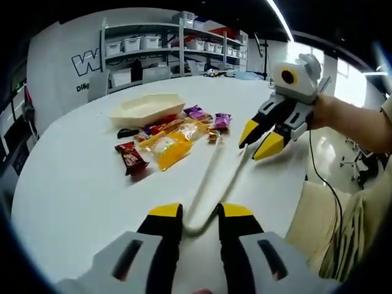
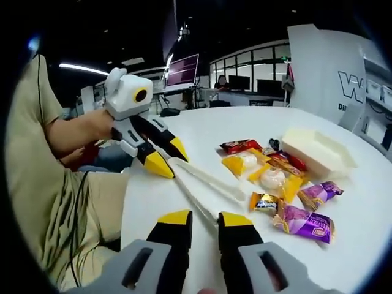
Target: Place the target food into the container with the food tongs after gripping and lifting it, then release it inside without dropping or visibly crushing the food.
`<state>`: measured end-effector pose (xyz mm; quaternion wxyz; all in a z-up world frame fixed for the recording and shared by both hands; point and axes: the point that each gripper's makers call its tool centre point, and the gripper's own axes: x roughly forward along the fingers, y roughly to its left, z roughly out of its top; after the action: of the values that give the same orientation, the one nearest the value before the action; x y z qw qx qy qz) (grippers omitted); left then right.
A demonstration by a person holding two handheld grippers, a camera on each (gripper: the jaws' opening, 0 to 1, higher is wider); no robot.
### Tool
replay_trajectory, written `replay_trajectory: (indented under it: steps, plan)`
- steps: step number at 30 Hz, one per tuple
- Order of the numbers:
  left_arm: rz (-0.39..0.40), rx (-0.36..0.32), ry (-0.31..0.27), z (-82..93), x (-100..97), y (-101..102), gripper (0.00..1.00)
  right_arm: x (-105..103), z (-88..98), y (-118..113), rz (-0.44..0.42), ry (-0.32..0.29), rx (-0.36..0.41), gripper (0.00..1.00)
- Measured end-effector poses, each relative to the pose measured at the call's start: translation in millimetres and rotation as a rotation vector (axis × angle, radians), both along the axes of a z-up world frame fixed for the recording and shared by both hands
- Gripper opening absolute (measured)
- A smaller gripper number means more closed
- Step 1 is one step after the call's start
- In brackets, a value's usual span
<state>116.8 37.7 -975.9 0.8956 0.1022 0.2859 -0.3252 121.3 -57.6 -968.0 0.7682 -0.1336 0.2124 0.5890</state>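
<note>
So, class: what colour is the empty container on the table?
The container is cream-white, seen best in the left gripper view.

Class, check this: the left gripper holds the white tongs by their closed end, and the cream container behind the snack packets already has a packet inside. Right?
One slip. In the left gripper view the container looks empty; the snack packets lie on the table in front of it. The left gripper does hold the white tongs by their closed end.

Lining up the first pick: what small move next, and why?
Probably ease the left gripper forward so the food tongs straddle the small gold candy: their tips lie apart, just short of it, and the container sits beyond the pile.
</note>
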Motion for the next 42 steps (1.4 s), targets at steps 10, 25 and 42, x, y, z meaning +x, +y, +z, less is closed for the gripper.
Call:
replay_trajectory:
  steps: [10, 25, 42]
  plan:
    - [0.002, 0.013, 0.0, -0.2, 2.3, 0, 0.23, -4, -0.5, -4, 0.007, -0.011, -0.011, 0.01]
    - [-0.012, 0.029, -0.02, 0.4, 8.7, -4, 0.24, -13, -2.0, -10, 0.046, -0.032, -0.056, 0.0]
    - [-0.024, 0.032, -0.04, 1.2, 13.4, -8, 0.26, -11, -8.7, -14, 0.05, -0.06, -0.142, 0.0]
